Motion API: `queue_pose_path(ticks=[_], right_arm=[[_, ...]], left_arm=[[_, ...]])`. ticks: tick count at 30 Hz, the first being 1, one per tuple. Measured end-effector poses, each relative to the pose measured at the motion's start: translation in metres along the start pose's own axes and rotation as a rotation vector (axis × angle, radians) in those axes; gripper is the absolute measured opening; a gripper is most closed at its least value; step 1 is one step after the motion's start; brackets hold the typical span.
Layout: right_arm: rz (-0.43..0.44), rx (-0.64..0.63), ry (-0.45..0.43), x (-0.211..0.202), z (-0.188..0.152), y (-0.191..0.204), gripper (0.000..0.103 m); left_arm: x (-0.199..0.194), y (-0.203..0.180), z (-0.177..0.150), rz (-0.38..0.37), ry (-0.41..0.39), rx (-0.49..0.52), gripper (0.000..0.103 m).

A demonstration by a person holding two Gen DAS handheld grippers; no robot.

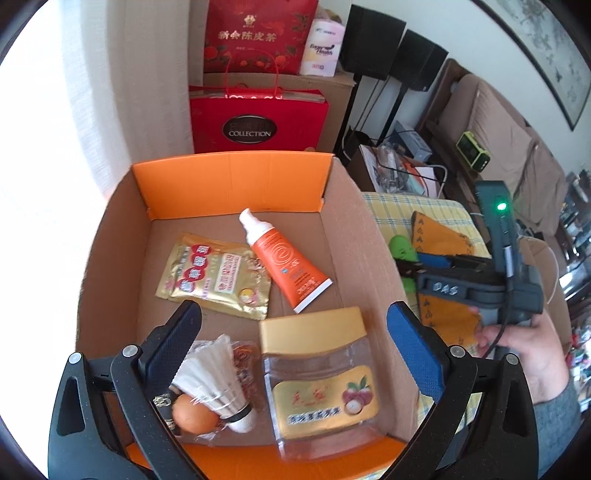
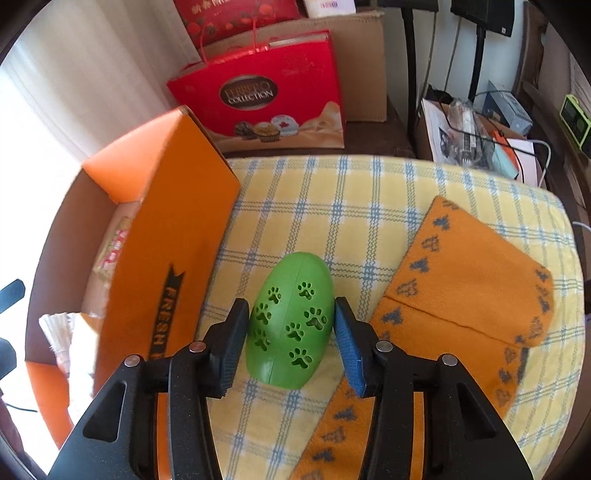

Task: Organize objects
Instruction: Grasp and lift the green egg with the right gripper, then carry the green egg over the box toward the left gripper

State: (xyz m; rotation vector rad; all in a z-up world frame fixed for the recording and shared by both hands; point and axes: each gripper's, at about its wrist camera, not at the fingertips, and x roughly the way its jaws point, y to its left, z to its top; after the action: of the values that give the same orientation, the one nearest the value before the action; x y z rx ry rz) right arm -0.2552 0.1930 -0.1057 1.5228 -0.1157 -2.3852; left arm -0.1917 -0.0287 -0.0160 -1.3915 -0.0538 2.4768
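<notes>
A green egg-shaped case (image 2: 291, 325) with paw-print holes lies on the yellow checked cloth (image 2: 332, 199). My right gripper (image 2: 291, 302) is shut on it, one pad against each side. Left of it stands a cardboard box (image 1: 229, 184) with orange flaps. The box holds an orange tube (image 1: 284, 262), a gold sachet (image 1: 218, 277), a clear jar with a gold lid (image 1: 321, 369), a white shuttlecock (image 1: 218, 376) and a small orange ball (image 1: 192, 413). My left gripper (image 1: 293, 308) hangs open above the box with nothing between its fingers. The left wrist view also shows the right gripper (image 1: 480, 284) in a person's hand.
An orange knitted cloth with paw marks (image 2: 472, 288) lies right of the green case. Behind the cloth stand a red gift bag (image 2: 266, 88), a red box (image 1: 258, 33) and a brown carton (image 2: 365, 55). A cluttered side table (image 2: 480, 144) is at the far right.
</notes>
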Motion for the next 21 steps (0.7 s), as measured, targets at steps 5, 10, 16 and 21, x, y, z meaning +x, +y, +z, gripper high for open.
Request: queue_pose_path(ticks=[5,10,16,21], right_arm=[[0.001,-0.043,-0.034,-0.03,0.002,0.007,0.047],[0.026,-0.09,-0.062,-0.057,0.004,0.025,0.047],[0.084,-0.16,-0.074,-0.077,-0.001,0.063,0.047],[0.126,-0.202,-0.063,-0.075,-0.006,0.094,0.047]], left_arm=[[-0.018,0.03,-0.012,0.018,-0.021,-0.043,0.101],[-0.029,0.055,-0.022,0.036,-0.028,-0.078,0.101],[-0.032,0.071,-0.031,0.035,-0.029,-0.107,0.101],[-0.025,0.076,-0.032,0.022,-0.015,-0.125,0.101]])
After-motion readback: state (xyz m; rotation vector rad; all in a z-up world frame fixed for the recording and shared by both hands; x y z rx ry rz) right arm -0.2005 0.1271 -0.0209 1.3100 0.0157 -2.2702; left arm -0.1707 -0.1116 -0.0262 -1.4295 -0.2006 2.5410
